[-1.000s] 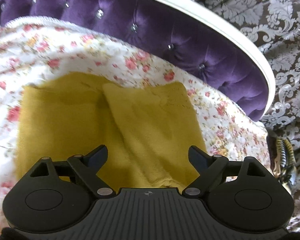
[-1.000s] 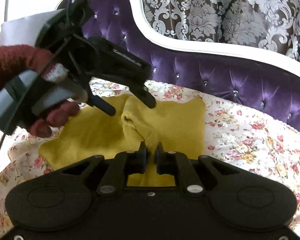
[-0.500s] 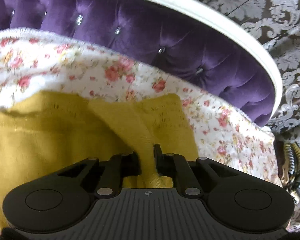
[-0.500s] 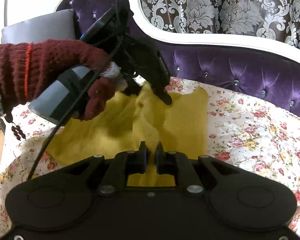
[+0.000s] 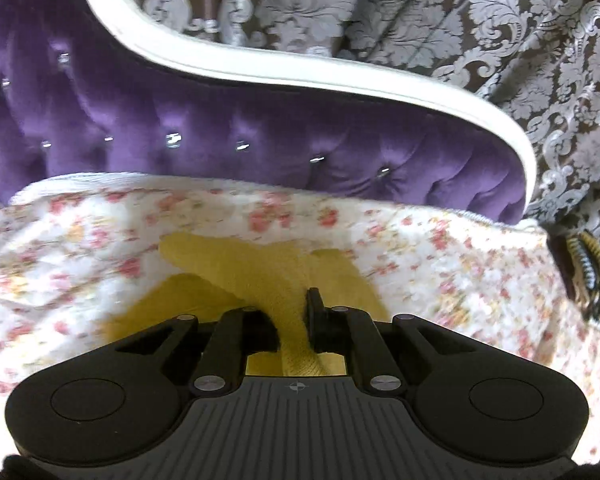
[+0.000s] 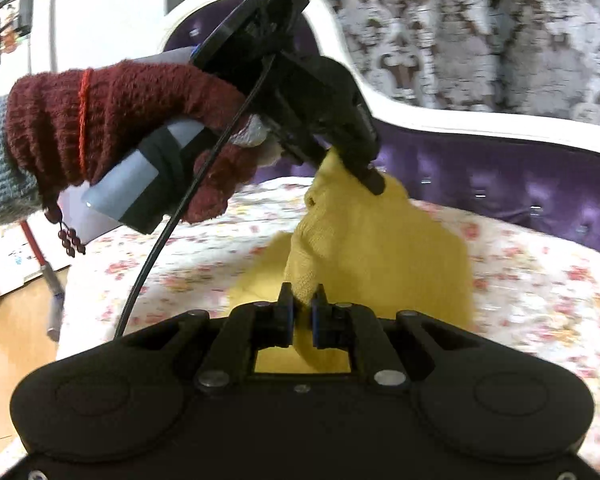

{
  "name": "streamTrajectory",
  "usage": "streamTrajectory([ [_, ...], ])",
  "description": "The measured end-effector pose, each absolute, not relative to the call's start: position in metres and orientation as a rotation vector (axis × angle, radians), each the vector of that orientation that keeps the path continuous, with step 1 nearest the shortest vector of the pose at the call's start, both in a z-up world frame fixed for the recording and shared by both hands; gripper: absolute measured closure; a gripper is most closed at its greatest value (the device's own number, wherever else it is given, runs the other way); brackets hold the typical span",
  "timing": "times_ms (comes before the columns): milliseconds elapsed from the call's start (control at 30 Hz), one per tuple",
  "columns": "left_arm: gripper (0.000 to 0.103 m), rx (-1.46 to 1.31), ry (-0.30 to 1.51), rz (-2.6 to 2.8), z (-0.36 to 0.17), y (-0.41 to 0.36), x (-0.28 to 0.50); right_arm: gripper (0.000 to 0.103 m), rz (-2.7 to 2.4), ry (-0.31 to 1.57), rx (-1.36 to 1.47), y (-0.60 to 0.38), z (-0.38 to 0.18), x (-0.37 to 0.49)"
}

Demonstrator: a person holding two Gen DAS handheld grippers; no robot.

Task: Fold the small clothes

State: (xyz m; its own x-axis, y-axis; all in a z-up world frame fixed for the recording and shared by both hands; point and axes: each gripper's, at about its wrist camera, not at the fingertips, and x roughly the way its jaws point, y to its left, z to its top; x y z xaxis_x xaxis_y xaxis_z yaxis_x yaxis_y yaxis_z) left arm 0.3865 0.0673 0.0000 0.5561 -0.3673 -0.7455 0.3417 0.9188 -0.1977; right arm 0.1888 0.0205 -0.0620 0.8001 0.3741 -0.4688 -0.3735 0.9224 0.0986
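Note:
A mustard-yellow knitted garment [image 6: 380, 240] hangs lifted above a flowered bedspread [image 6: 540, 280]. My right gripper [image 6: 302, 300] is shut on a bunched fold at its near edge. My left gripper [image 6: 366, 176], held by a hand in a dark red knitted glove [image 6: 120, 120], is shut on the garment's upper fold, higher and further back. In the left wrist view the left gripper [image 5: 294, 312] pinches a strip of the yellow garment [image 5: 260, 268], and the rest droops onto the bedspread [image 5: 440, 272].
A purple tufted headboard [image 5: 260, 140] with a white frame [image 5: 340, 72] runs behind the bed. Patterned brown and silver curtains [image 5: 500, 20] hang beyond it. A black cable [image 6: 172, 232] trails from the left gripper. Wooden floor [image 6: 12, 340] shows at the lower left of the right wrist view.
The left gripper went from open above the flat garment to shut on a fold, then rose with it. Both grippers have lifted, and the garment now hangs bunched between them.

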Motion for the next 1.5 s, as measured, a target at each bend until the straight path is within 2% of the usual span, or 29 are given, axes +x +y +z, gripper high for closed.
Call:
streamTrajectory([
  [200,0.092,-0.046,0.941,-0.362,-0.034,0.114,0.388,0.089,0.478,0.574,-0.044,0.056,-0.092,0.207],
  [467,0.088,-0.128,0.963,-0.328,-0.073,0.139,0.393,0.088,0.485,0.648,-0.126,0.068,-0.123,0.216],
  [633,0.078,-0.103,0.942,-0.298,-0.074,0.138,0.391,0.079,0.489,0.65,-0.127,0.064,-0.121,0.215],
  [767,0.075,-0.092,0.933,-0.279,-0.076,0.136,0.391,0.078,0.493,0.647,-0.134,0.064,-0.121,0.213],
  [933,0.054,-0.064,0.905,-0.225,-0.077,0.137,0.396,0.077,0.52,0.647,-0.114,0.058,-0.122,0.21],
  [1033,0.048,-0.073,0.892,-0.191,-0.078,0.14,0.399,0.076,0.547,0.649,-0.099,0.054,-0.122,0.206],
  [1100,0.046,-0.066,0.885,-0.176,-0.078,0.139,0.401,0.076,0.567,0.65,-0.089,0.051,-0.121,0.202],
  [1233,0.046,-0.02,0.858,-0.11,-0.075,0.139,0.401,0.063,0.625,0.64,-0.064,0.045,-0.118,0.193],
  [1500,0.047,0.019,0.852,-0.008,-0.057,0.15,0.388,0.063,0.611,0.606,0.014,0.023,-0.102,0.188],
])
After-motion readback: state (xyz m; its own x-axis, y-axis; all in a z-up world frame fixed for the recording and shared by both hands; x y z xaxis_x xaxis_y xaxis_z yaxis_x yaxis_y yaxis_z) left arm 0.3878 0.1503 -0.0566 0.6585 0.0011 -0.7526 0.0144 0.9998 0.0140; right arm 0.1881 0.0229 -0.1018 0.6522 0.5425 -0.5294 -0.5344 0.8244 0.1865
